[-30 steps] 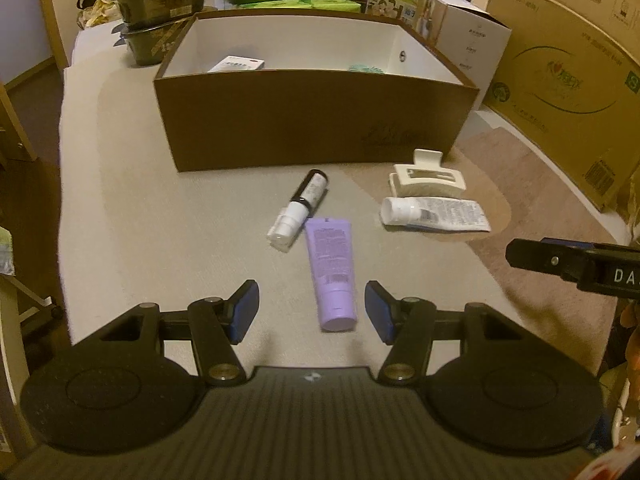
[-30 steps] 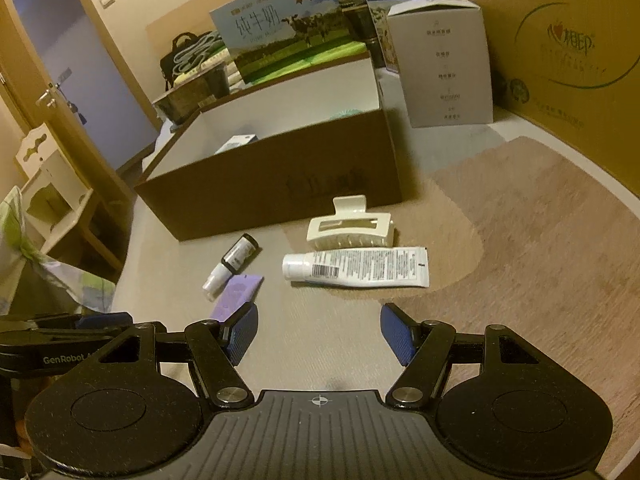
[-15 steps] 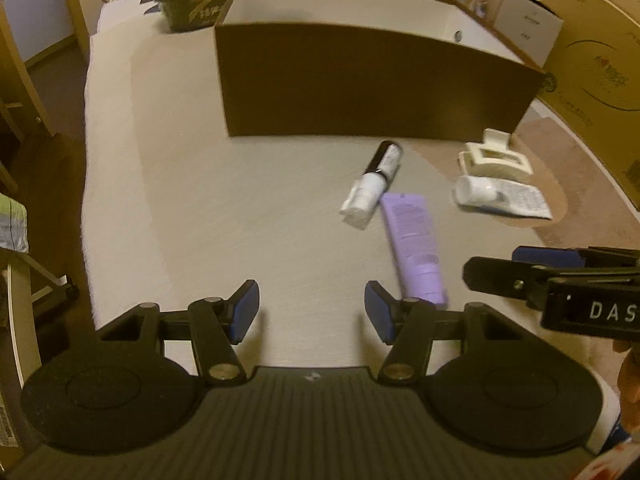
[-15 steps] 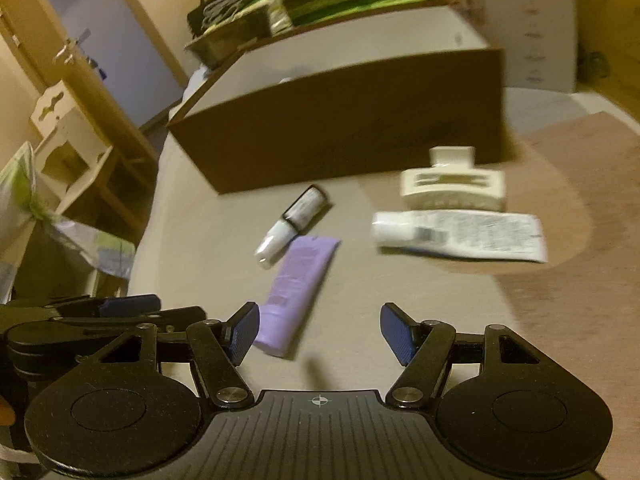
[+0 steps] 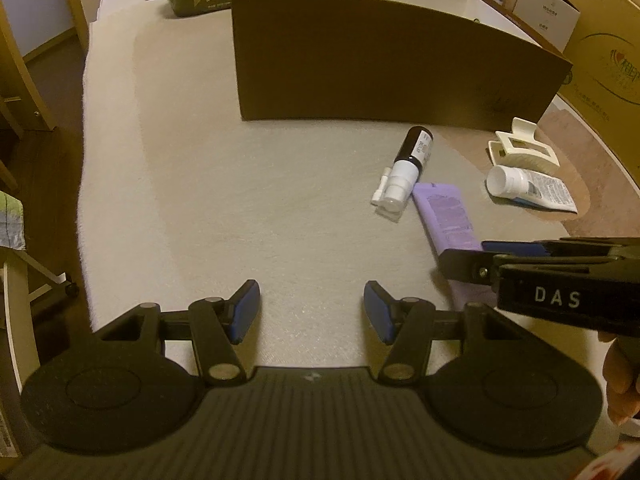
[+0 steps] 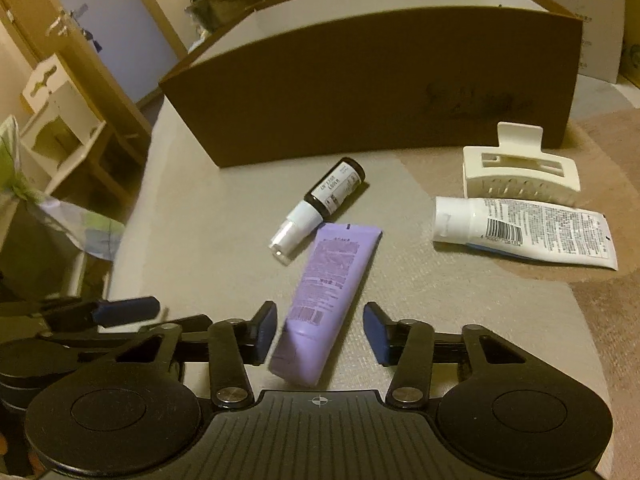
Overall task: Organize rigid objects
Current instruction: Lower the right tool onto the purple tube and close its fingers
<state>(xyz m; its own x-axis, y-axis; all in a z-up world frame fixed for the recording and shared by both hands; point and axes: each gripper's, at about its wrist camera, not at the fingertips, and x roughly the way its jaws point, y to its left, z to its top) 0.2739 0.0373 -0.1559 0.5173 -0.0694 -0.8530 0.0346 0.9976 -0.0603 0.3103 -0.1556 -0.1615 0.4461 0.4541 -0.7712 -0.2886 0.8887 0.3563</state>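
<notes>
Right wrist: purple tube [image 6: 326, 300] between gripper [image 6: 319, 334] pads.

We count two squeeze tubes on the mat: one purple tube [image 6: 326, 304] and one white tube [image 6: 524, 234]. We count one dark spray bottle [image 6: 320, 208] with a white nozzle, one cream hair claw [image 6: 520, 172], and one large brown open box [image 6: 372, 92]. Two grippers are in view.

Both wrist cams low, angled down, sharing purple tube [image 6: 326, 292]
</notes>
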